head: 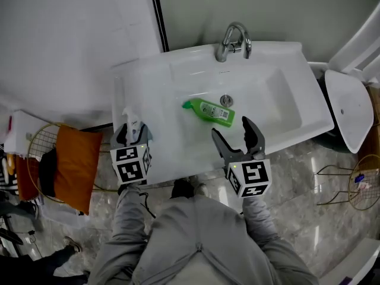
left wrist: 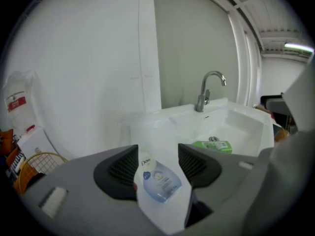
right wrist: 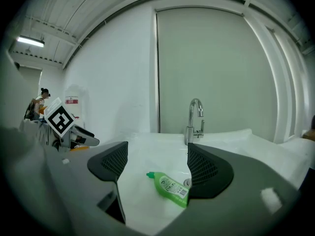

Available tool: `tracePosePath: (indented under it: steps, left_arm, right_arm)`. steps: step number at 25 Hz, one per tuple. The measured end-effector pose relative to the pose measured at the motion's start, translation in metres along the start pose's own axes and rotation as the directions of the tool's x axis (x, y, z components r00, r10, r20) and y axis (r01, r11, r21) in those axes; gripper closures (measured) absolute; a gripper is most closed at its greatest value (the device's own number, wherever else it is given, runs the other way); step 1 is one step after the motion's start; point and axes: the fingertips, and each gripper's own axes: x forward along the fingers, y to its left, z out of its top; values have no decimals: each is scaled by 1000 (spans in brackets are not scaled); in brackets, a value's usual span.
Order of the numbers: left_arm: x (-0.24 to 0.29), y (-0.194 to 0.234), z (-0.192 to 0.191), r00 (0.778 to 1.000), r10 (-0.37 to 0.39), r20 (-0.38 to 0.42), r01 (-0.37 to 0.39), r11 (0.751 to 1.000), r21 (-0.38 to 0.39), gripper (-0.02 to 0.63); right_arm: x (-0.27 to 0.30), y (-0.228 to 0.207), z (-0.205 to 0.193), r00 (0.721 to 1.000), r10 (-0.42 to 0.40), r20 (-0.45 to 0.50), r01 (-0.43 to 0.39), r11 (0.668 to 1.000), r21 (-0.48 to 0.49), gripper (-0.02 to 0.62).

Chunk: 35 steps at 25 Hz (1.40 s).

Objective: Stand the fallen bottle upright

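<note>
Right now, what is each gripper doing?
Left gripper: partly open, white bottle between its jaws.
Right gripper: open, empty.

Cameras around one sink (head: 279, 94)
Head view is looking steeply down; both gripper views are looking across it, sharing the tap (head: 233, 40).

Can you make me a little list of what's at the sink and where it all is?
place: white sink, faucet at the back
fallen thing: green bottle, lying on its side in the basin by the drain
standing thing: Dove pump bottle, upright at the sink's left edge
left gripper: jaws around the Dove pump bottle; can't tell if squeezing
right gripper: open, empty, close to the green bottle
job done: not yet
</note>
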Motion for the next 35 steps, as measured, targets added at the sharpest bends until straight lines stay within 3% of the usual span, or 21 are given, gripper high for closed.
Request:
tracePosePath:
  steps: [7,14,24,29,31,35]
  left_arm:
    - [40,18,-26,982,24,-185,-29,999,-26,305]
    - [57,23,-49,940,-33,-340,-12,992,-129,293]
    - [77,21,-60,895,-145,-422,33,964,-262,225]
    - [89,13,-67,862,-238,-447,75,933,-352,219]
    - [93,11,-69,852,-248,-461,79,932,-354,218]
    - [96,10,-68,836,-220,-502,89,958,-272,218]
  right_arm:
    - [33,-1,0,1000,12,-21,-12,1000,8,215]
    - [53,-3,-4,999,17,-33,-16,1000,25,215]
    - [70,4,-9,999,34,-43,-32,999,43,215]
    - [75,2,-12,998,25,-50,-22,999,47,215]
    - [76,1,-13,998,22,-51,-20,999,51,215]
    - [77,0,-15,998,14,-56,-11,998,59,215]
